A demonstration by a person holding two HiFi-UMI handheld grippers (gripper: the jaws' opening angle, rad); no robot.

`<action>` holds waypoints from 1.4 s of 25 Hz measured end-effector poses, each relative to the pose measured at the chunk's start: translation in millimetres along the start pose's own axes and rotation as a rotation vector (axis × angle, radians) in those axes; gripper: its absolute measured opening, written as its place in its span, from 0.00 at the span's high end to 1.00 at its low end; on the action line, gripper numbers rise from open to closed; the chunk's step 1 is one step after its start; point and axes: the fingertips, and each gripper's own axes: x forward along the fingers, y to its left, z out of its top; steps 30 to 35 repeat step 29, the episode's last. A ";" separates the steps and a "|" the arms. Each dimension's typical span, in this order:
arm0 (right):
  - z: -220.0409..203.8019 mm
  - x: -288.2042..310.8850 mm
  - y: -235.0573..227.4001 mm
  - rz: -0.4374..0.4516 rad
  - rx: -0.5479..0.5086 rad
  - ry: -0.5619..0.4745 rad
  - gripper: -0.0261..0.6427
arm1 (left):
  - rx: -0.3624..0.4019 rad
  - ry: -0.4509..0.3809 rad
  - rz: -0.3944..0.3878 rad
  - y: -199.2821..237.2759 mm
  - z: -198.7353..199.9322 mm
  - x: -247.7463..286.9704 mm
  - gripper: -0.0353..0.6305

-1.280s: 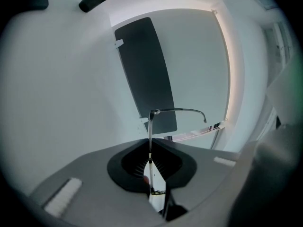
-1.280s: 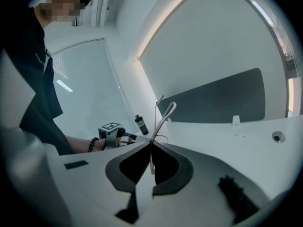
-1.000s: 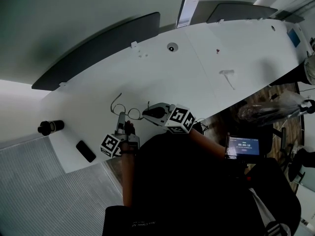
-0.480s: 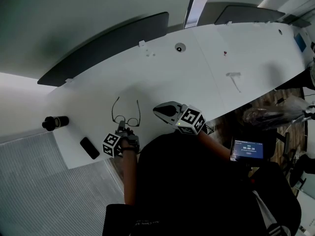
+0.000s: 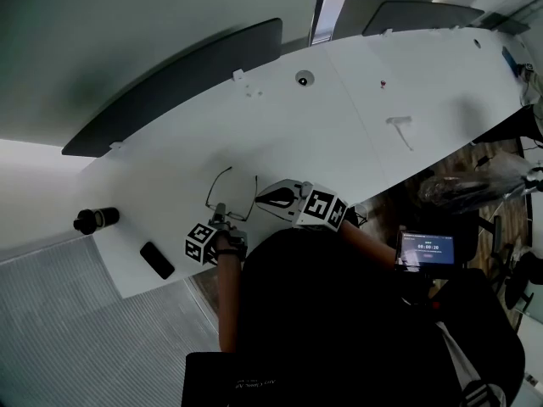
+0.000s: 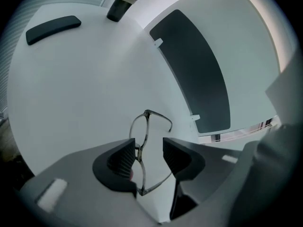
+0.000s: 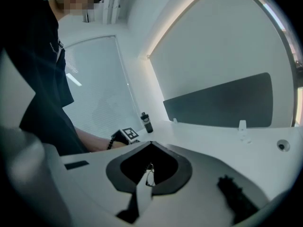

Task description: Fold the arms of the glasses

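The thin dark-framed glasses (image 5: 231, 195) lie on the white table (image 5: 356, 100), both arms spread away from me. In the left gripper view the frame (image 6: 144, 136) runs between the two pads. My left gripper (image 6: 148, 148) is opening around it, and the left pad (image 6: 124, 156) is still close against the frame. From the head view that gripper (image 5: 221, 213) sits at the near side of the glasses. My right gripper (image 5: 259, 198) rests shut with its tip beside the glasses' right arm. Part of the glasses (image 7: 149, 175) shows under its closed tips (image 7: 150, 148).
A black bottle (image 5: 92, 220) stands at the table's left end, with a flat black phone-like slab (image 5: 158, 260) near the front-left corner. A dark divider panel (image 5: 170, 87) runs along the far edge. A lit tablet (image 5: 427, 248) sits off the table to the right.
The glasses, first held up between both grippers, now lie flat on the table. The left gripper's jaws have come apart, and the right gripper has stayed in place.
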 end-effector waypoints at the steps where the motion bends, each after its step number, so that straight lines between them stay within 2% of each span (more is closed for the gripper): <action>1: 2.8 -0.2 -0.9 -0.007 -0.006 -0.012 0.95 | -0.005 -0.008 -0.013 -2.7 1.9 -2.3 0.67; 6: 9.8 -8.3 0.1 -0.046 -0.089 -0.042 0.95 | 0.001 -0.116 -0.063 -11.5 21.9 -21.3 0.67; 10: 8.0 -7.0 3.0 -0.036 -0.104 -0.041 0.95 | -0.019 -0.221 -0.132 -17.3 42.1 -30.9 0.69; 12: 6.0 -5.7 4.0 -0.031 -0.107 -0.034 0.95 | -0.002 -0.248 -0.147 -18.2 46.3 -36.1 0.72; 15: 5.9 -7.3 3.2 -0.036 -0.101 -0.033 0.95 | 0.120 -0.249 -0.175 -32.0 42.5 -41.2 0.76; 20: 0.9 -8.6 6.6 -0.037 -0.076 -0.029 0.95 | 0.403 -0.187 -0.210 -69.0 19.7 -36.2 0.80; 22: -2.5 -10.7 7.8 -0.040 -0.060 -0.031 0.95 | 0.543 -0.157 -0.220 -85.5 8.0 -33.8 0.82; 24: -6.0 -16.0 6.9 -0.054 -0.030 -0.038 0.95 | 0.679 -0.115 -0.224 -98.9 -7.6 -31.5 0.83; 26: -10.3 -23.8 2.8 -0.081 0.006 -0.035 0.95 | 0.776 -0.061 -0.235 -111.3 -27.3 -28.3 0.84; 29: -20.2 -37.5 -4.9 -0.137 0.063 -0.015 0.95 | 0.851 0.032 -0.236 -118.7 -61.1 -22.7 0.87; 35: -20.2 -37.5 -4.9 -0.137 0.063 -0.015 0.95 | 0.851 0.032 -0.236 -118.7 -61.1 -22.7 0.87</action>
